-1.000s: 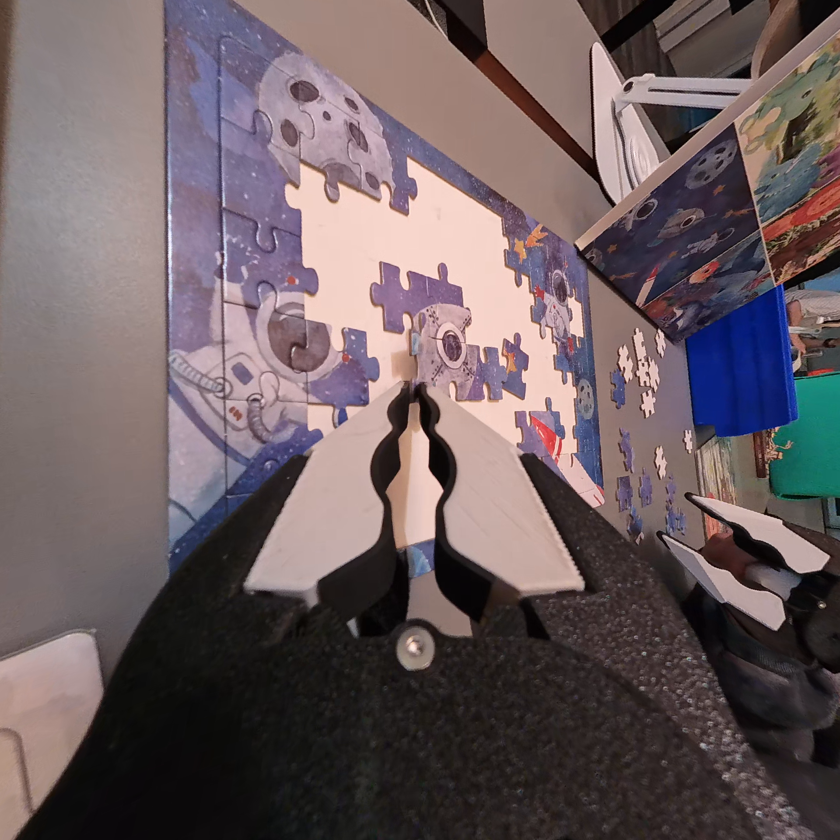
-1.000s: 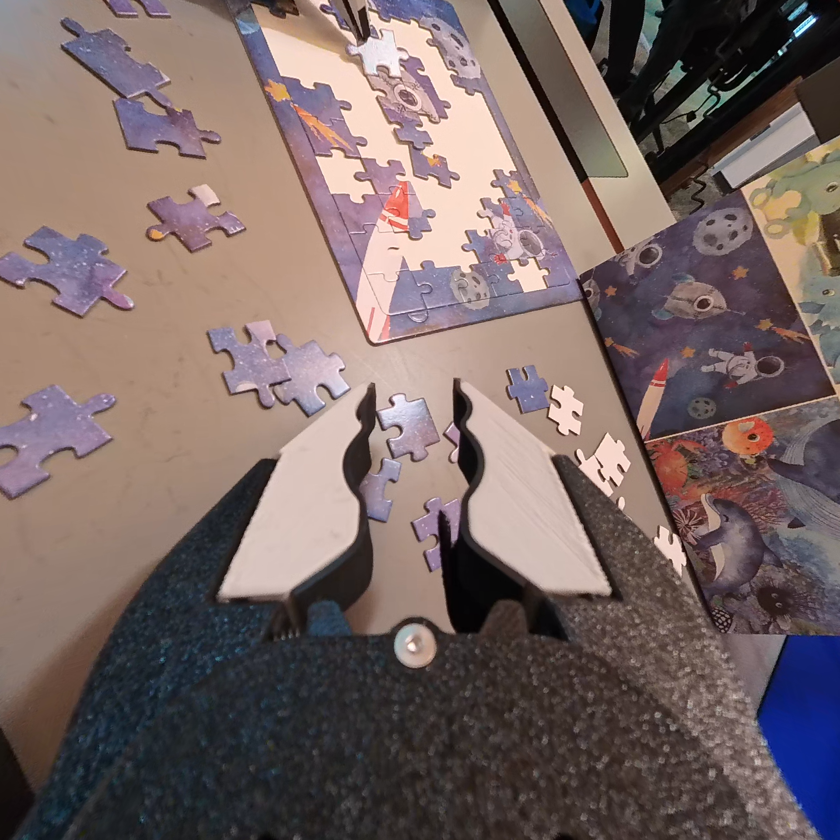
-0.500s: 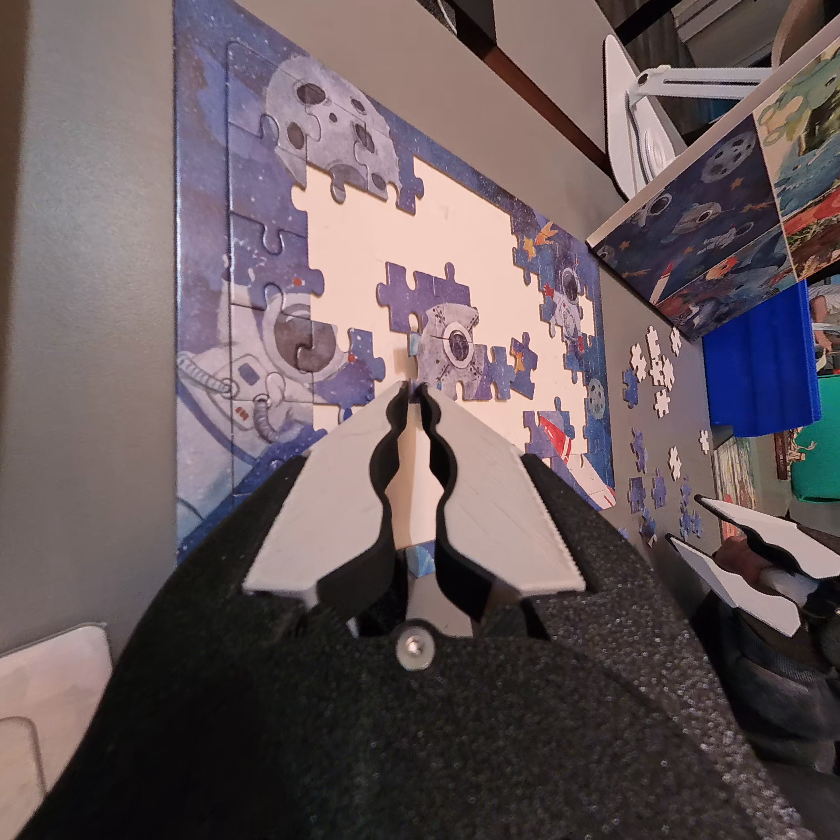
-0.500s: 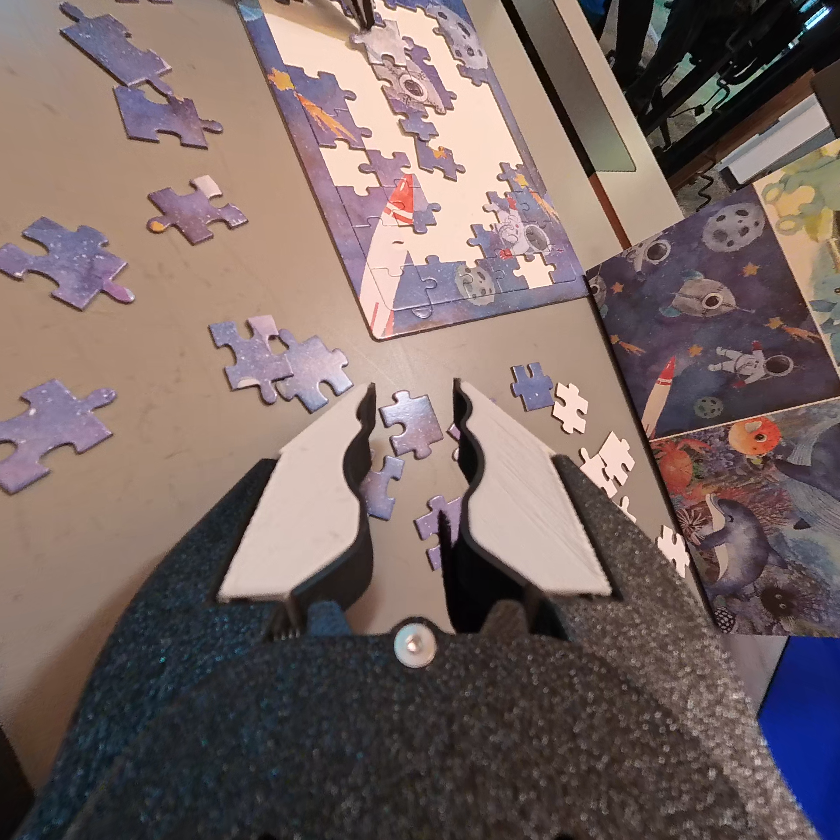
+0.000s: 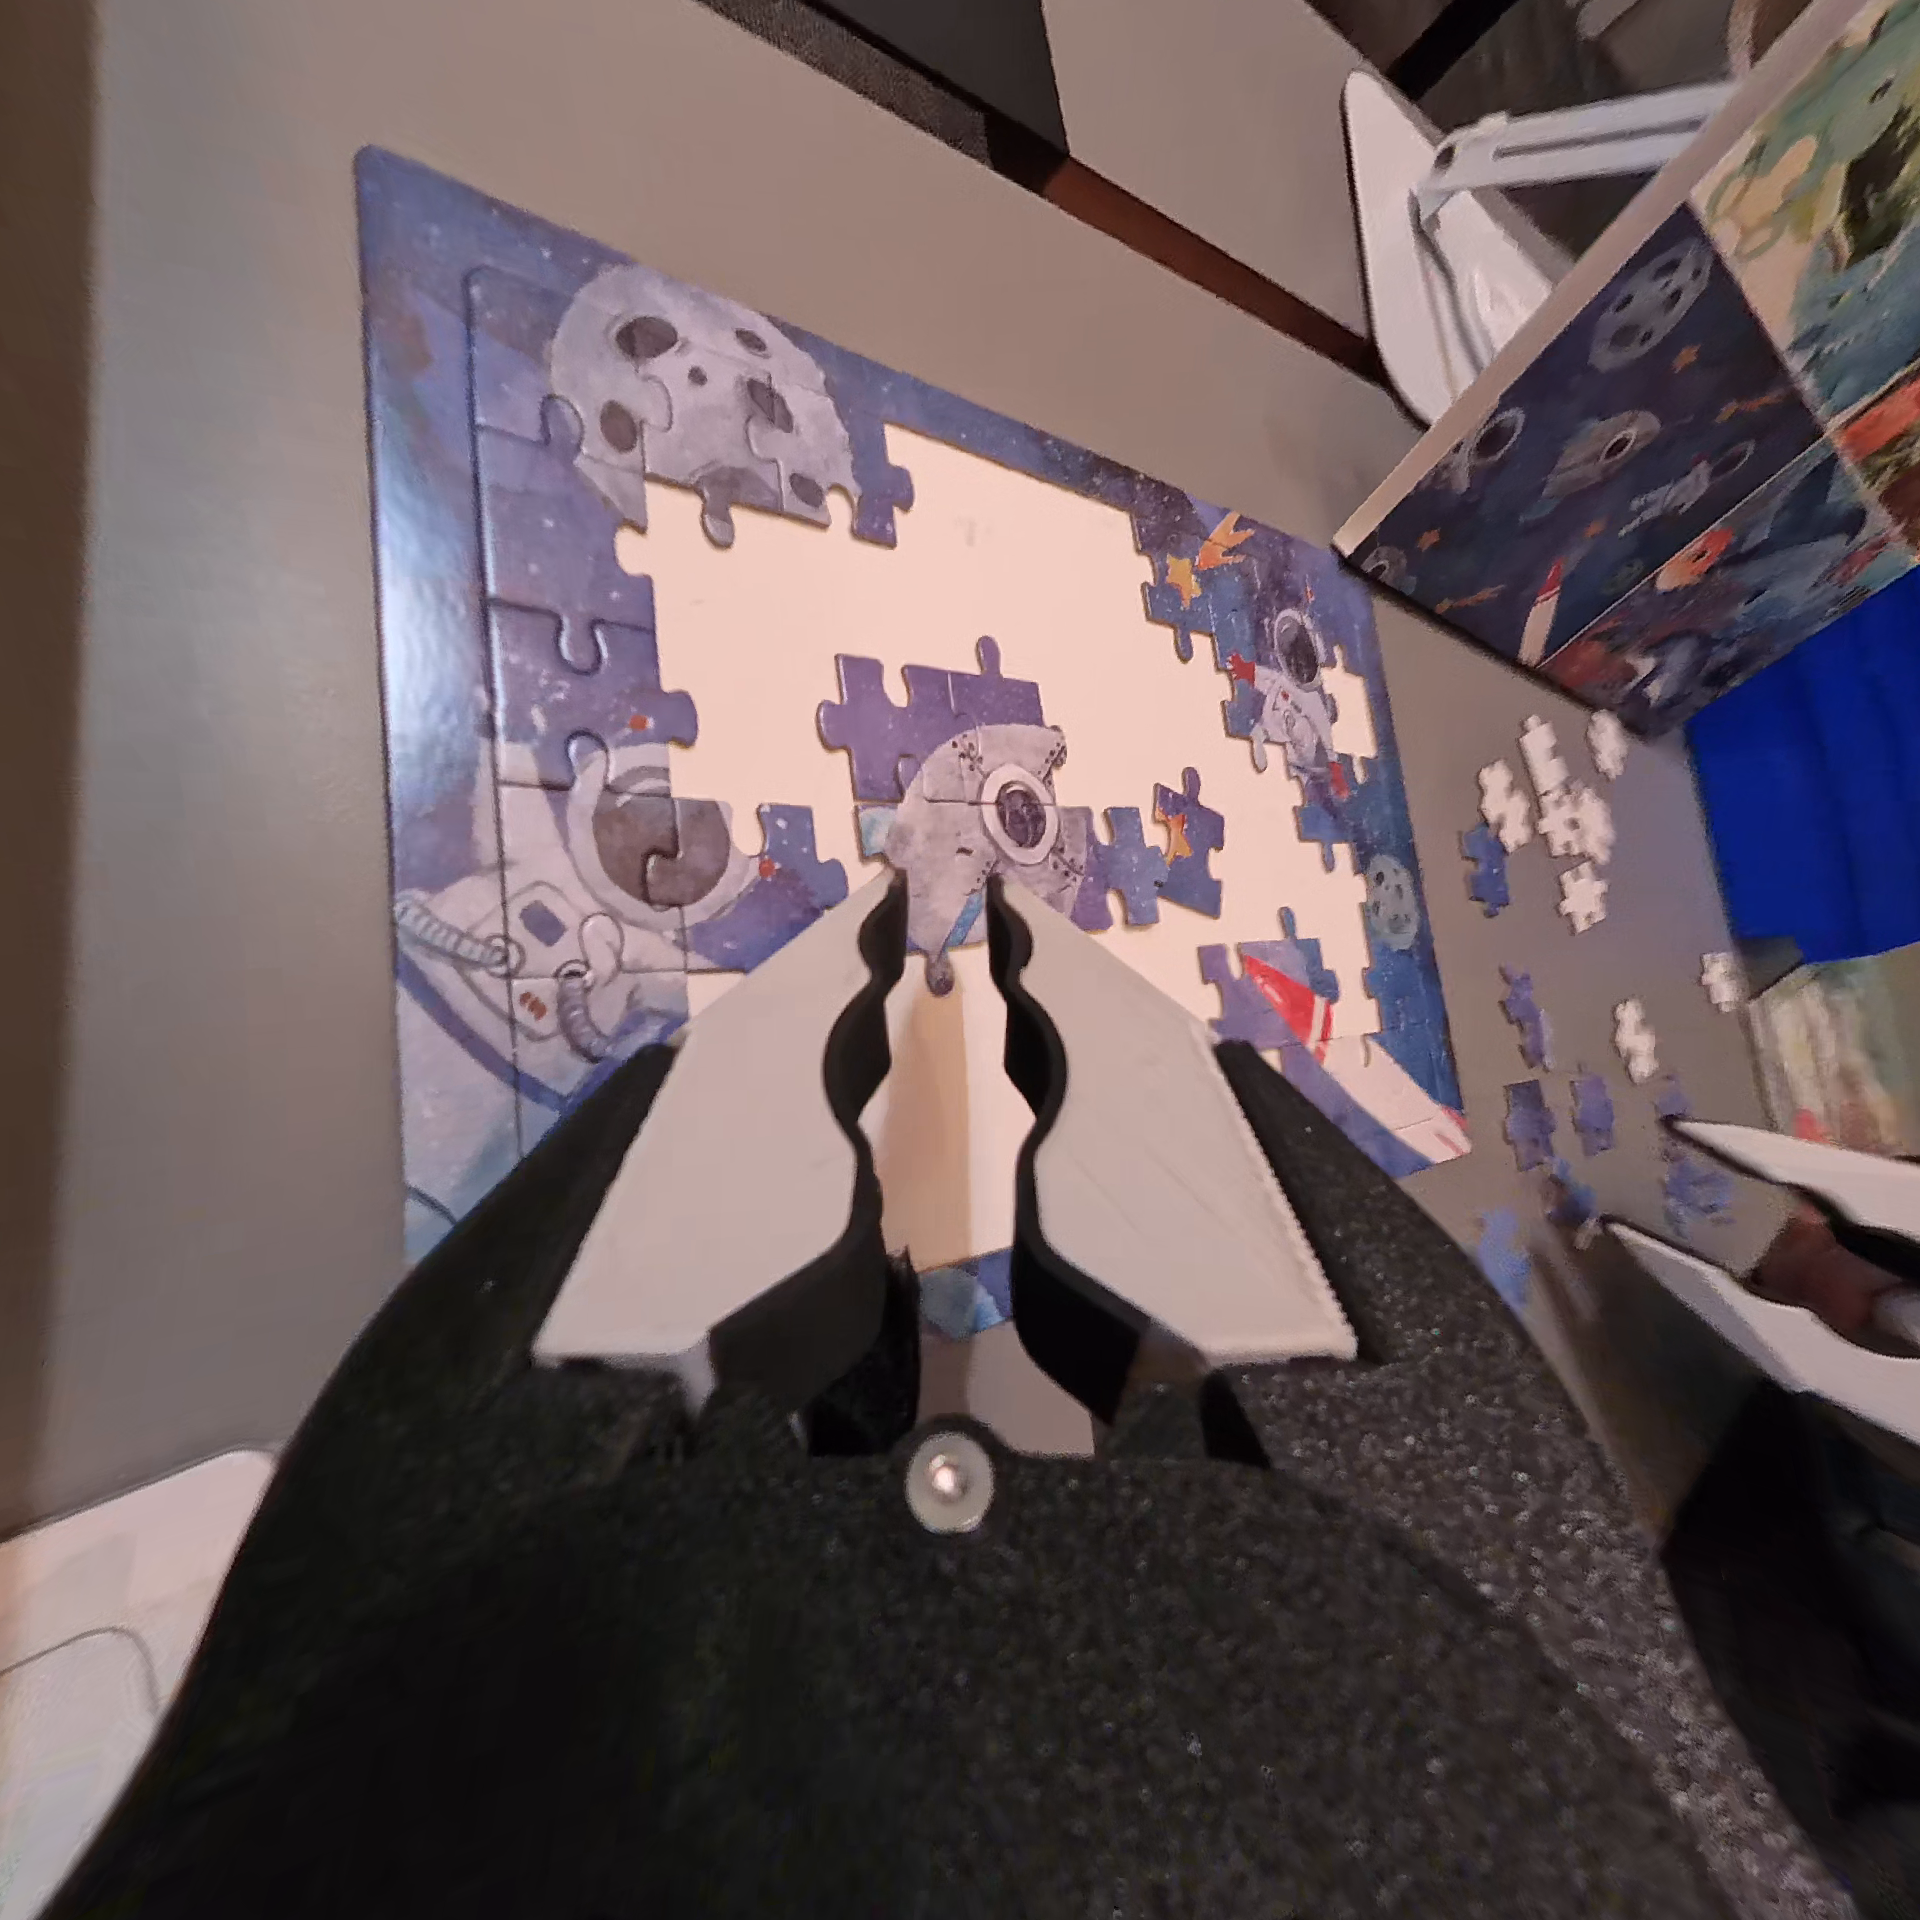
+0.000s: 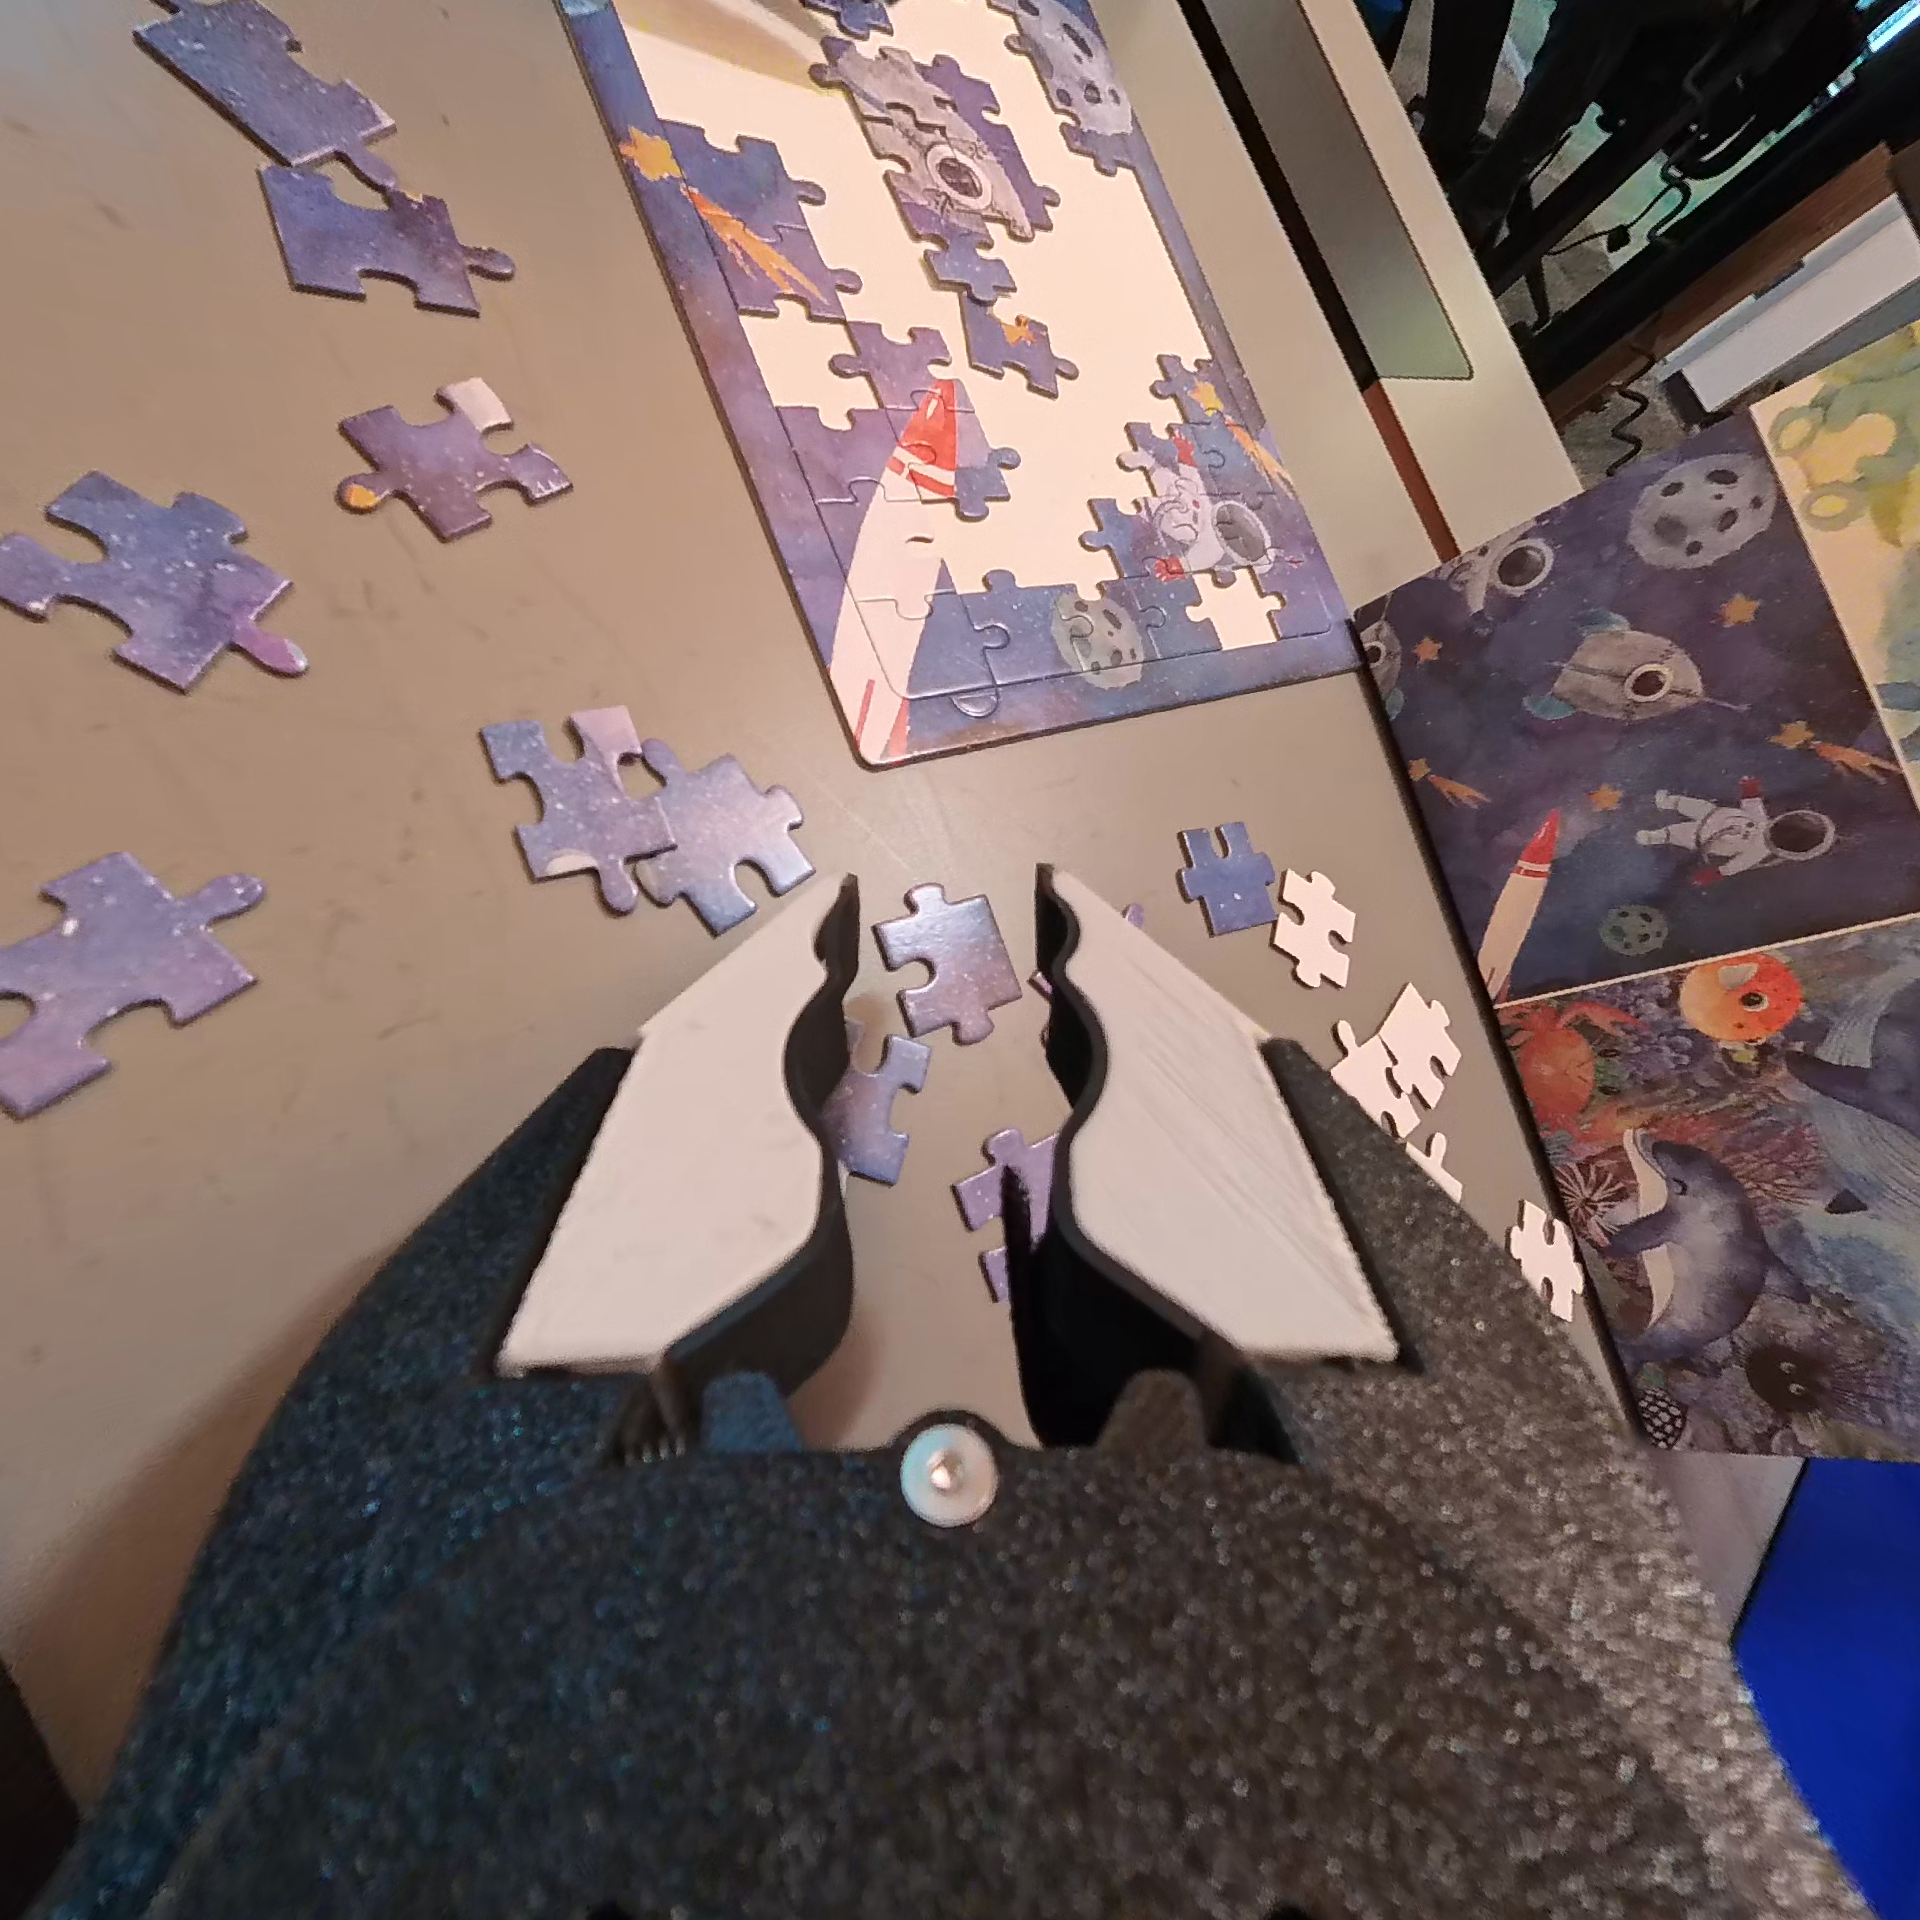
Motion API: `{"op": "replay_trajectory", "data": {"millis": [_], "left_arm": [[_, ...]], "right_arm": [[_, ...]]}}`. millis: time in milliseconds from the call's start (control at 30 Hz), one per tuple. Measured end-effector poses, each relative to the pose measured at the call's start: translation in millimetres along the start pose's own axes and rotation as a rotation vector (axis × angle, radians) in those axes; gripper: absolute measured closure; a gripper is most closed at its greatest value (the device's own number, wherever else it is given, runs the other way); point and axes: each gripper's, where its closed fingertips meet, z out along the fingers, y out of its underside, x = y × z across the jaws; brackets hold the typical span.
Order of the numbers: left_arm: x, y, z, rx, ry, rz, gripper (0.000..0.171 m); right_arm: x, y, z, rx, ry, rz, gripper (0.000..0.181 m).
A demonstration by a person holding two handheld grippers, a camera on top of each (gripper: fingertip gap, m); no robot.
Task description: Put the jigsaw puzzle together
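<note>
The space jigsaw lies in its blue frame tray (image 5: 416,623), also in the right wrist view (image 6: 727,436), with much of the cream middle bare. My left gripper (image 5: 940,883) is open just above the tray. A grey spaceship piece (image 5: 940,909) lies flat between its tips, against the spaceship cluster (image 5: 997,810). My right gripper (image 6: 945,881) is open and empty, low over loose pieces beside the tray. A purple piece (image 6: 951,961) lies between its tips. It also shows at the right edge of the left wrist view (image 5: 1642,1174).
Several loose purple pieces (image 6: 156,592) lie on the grey table left of the tray, and white face-down ones (image 6: 1392,1049) to the right. A picture box (image 6: 1662,727) stands at the right, with a blue block (image 5: 1818,810) beside it. A white object (image 5: 83,1610) sits near me.
My left gripper was shut on the spaceship piece; it has opened, drawn back a little, and the piece lies in the tray. My right gripper has barely moved.
</note>
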Motion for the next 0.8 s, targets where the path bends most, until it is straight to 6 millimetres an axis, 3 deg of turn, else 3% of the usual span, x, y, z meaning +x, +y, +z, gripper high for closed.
{"op": "replay_trajectory", "data": {"millis": [267,467,800], "left_arm": [[-9.6,3.3,4.4,-0.049,-0.261,0.355,0.157],[2.8,3.2,11.0,-0.042,-0.268,0.446,0.161],[1.4,12.9,19.8,-0.091,-0.319,0.522,0.171]], "right_arm": [[-2.2,1.4,0.8,-0.008,-0.006,-0.008,0.147],[-2.6,1.7,1.0,-0.009,-0.007,-0.009,0.147],[-3.8,3.0,1.7,-0.016,-0.012,-0.013,0.147]]}}
